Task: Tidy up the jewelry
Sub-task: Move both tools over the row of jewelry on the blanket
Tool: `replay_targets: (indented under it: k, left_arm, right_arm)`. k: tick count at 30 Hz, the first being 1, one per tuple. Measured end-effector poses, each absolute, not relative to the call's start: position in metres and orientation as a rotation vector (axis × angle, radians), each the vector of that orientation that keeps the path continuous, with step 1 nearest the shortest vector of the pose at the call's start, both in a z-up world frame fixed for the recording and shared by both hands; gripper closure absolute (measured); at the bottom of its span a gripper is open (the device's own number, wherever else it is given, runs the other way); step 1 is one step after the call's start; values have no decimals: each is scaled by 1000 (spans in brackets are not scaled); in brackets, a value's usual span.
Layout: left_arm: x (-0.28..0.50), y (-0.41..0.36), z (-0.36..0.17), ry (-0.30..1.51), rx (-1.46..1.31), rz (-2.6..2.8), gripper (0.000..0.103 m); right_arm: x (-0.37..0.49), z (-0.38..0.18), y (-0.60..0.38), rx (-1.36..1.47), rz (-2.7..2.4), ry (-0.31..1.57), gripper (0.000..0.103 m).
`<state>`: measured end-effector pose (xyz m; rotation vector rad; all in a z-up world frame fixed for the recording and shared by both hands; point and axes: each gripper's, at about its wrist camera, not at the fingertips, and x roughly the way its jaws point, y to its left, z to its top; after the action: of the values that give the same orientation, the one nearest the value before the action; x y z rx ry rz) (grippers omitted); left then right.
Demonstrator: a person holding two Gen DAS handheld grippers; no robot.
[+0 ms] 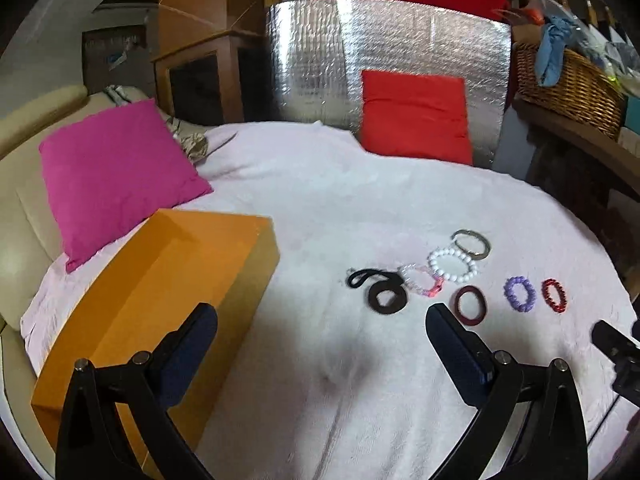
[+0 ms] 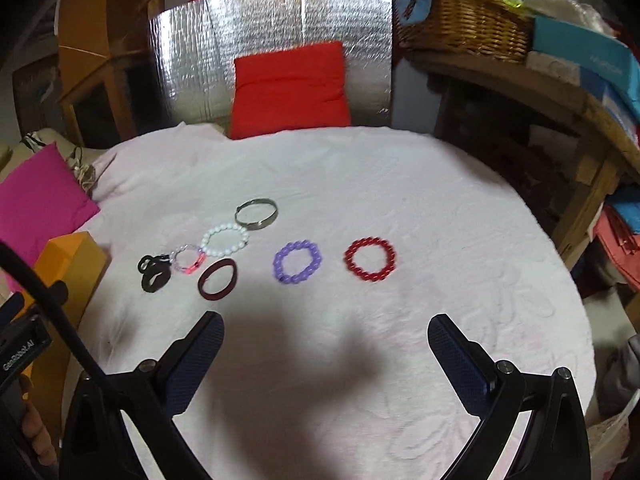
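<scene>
Both tongs released, nothing held: left tongs (image 1: 322, 330) hover over bare blanket (image 1: 320, 184) between the orange box (image 1: 160, 280) and the jewelry; right tongs (image 2: 326, 336) hang just short of the purple bracelet (image 2: 297, 261) and red bracelet (image 2: 370, 259). Jewelry lies loose on the blanket: black band (image 2: 152, 270), pink bracelet (image 2: 187, 258), white bracelet (image 2: 225, 239) and metal bangle (image 2: 256, 213) bunched in a diagonal line, some touching; maroon ring (image 2: 218, 279) just beside them. Box sits closed at left, likely the destination. Readable text: "GenRobot.AI" on the left unit in the right view.
</scene>
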<state>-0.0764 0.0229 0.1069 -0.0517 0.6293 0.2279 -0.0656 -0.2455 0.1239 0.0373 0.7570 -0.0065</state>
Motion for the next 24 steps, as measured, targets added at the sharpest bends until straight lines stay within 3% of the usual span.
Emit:
replay_targets:
  k: [24]
  left_arm:
    - [-69,-10,109,621,29,176,0]
  right_arm:
    - [-69,138,-239,-8,-8,696,0]
